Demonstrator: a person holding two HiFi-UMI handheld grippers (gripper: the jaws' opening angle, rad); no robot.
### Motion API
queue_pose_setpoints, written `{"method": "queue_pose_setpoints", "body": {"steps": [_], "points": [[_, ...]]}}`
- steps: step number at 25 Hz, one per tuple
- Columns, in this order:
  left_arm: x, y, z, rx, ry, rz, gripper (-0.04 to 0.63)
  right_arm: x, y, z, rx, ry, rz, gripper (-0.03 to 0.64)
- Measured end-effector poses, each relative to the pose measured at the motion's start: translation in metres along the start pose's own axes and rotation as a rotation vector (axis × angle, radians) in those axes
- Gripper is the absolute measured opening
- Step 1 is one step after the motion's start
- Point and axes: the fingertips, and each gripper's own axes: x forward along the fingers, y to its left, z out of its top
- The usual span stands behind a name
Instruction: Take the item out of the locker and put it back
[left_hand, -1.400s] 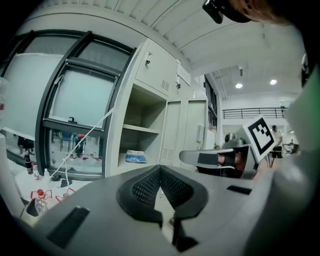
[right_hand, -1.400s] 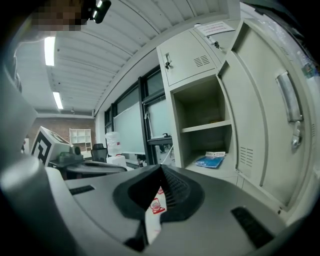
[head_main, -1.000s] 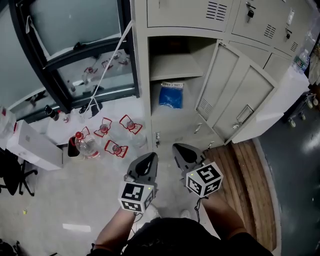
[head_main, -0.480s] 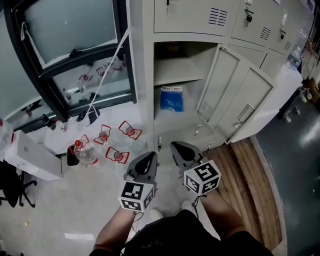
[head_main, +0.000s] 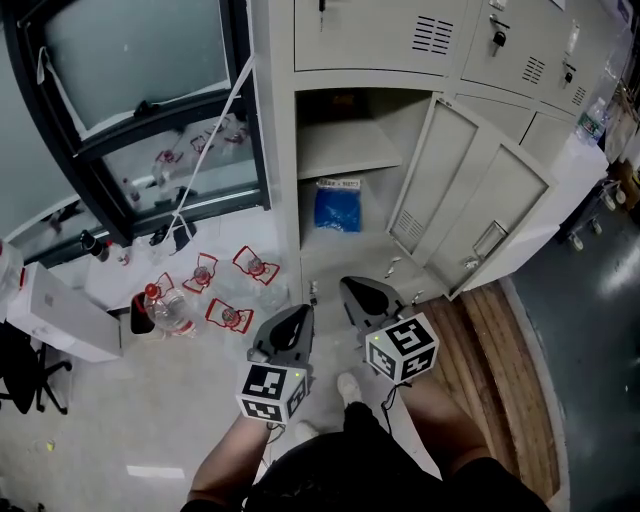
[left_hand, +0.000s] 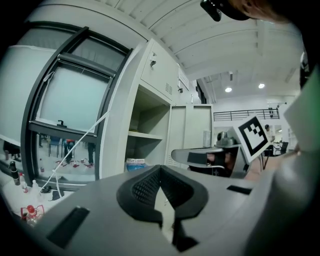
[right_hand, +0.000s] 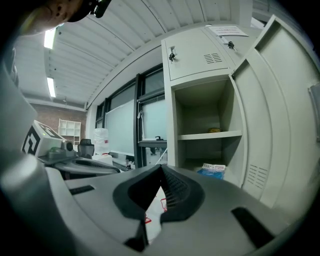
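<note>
A blue packet (head_main: 339, 207) with a white label lies on the floor of the open locker (head_main: 345, 150), under its shelf. It also shows in the left gripper view as the blue packet (left_hand: 135, 163) and in the right gripper view as the blue packet (right_hand: 214, 170). My left gripper (head_main: 299, 313) and right gripper (head_main: 353, 291) hover side by side, short of the locker's opening and pointing at it. Both are shut with nothing between the pads. The left gripper (left_hand: 160, 170) and the right gripper (right_hand: 161, 168) each show closed jaws.
The locker door (head_main: 470, 205) stands swung open to the right. Several water bottles (head_main: 165, 305) with red labels lie on the floor at the left, beside a white box (head_main: 60, 300). A window frame (head_main: 150, 110) lines the left wall. Wooden boards (head_main: 495, 360) lie on the right.
The locker and the packet sit a little nearer to both grippers than before. A shoe has come into view below the grippers. Both jaws stay shut.
</note>
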Motion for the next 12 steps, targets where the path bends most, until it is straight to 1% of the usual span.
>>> {"method": "queue_pose_setpoints", "body": {"steps": [3,4,5,12], "points": [[0.016,0.002,0.004,-0.003,-0.002,0.014,0.005,0.011,-0.016,0.001,-0.002,0.004,0.016,-0.002],[0.021,0.004,0.005,-0.005,-0.002,0.02,0.005,0.015,-0.02,0.001,-0.003,0.008,0.023,0.007],[0.026,0.005,0.005,-0.007,-0.003,0.026,0.005,0.019,-0.025,0.001,-0.007,0.013,0.031,0.039],[0.059,0.012,0.002,-0.011,0.013,0.051,0.005,0.05,-0.06,-0.005,-0.054,0.05,0.052,0.066]]}}
